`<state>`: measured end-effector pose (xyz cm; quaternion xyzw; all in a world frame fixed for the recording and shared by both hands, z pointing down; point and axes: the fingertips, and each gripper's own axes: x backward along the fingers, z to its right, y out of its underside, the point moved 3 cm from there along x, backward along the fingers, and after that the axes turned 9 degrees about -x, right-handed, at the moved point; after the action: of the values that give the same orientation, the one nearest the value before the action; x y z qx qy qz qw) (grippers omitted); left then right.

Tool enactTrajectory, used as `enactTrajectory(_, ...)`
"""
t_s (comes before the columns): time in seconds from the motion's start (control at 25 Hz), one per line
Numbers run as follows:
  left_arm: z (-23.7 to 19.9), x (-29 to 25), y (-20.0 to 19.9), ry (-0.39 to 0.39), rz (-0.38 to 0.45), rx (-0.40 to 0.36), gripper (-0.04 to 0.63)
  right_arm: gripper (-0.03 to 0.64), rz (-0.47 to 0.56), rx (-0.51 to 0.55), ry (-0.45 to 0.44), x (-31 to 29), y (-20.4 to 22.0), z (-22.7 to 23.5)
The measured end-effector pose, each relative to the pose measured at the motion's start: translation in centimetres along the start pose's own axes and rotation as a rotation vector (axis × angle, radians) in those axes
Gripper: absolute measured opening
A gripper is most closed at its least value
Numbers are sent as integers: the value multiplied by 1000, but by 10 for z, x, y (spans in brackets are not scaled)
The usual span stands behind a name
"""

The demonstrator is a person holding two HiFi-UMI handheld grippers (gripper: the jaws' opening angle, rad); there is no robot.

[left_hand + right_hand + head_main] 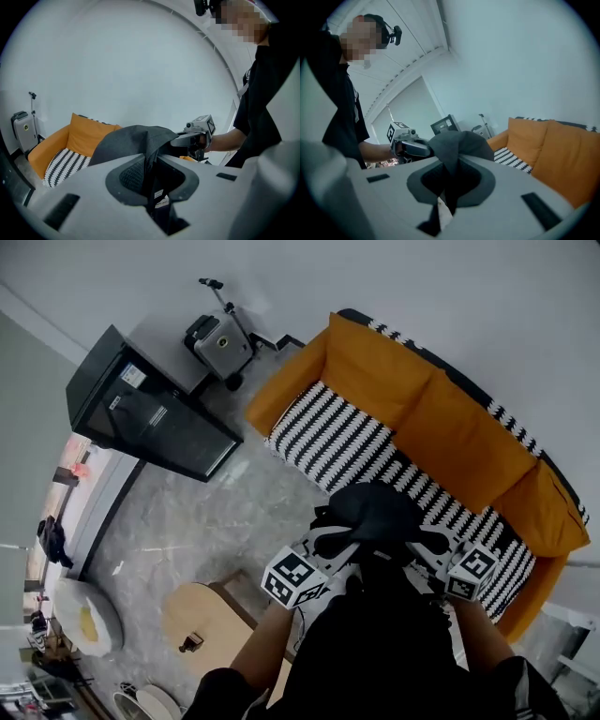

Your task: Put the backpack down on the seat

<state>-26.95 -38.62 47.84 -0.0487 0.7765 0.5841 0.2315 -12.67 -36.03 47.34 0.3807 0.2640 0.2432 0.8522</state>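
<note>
We hold the dark grey fabric backpack (375, 512) in the air above the front edge of the black-and-white striped seat (342, 442) of the orange sofa (441, 418). The fingers of the left gripper (151, 190) and right gripper (446, 190) each pinch its cloth. Released here, it could slide off onto the floor (253, 512).

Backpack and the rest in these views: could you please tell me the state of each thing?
backpack, held up by both grippers, not yet set down.
left gripper, shut on the backpack.
right gripper, shut on the backpack.
seat, backpack not on it.
</note>
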Motion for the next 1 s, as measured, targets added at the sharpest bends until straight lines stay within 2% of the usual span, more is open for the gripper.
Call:
enactTrajectory(0.44, -58, -68, -18, 74, -93, 28, 60, 34, 51, -80, 50, -9, -26, 76)
enactTrajectory(0.72, -98, -114, -13, 102, -172, 54, 60, 34, 81, -182, 72, -20, -26, 125)
enactTrajectory(1.0, -125, -151, -18, 129, -206, 39, 60, 34, 113, -251, 98, -24, -31, 166)
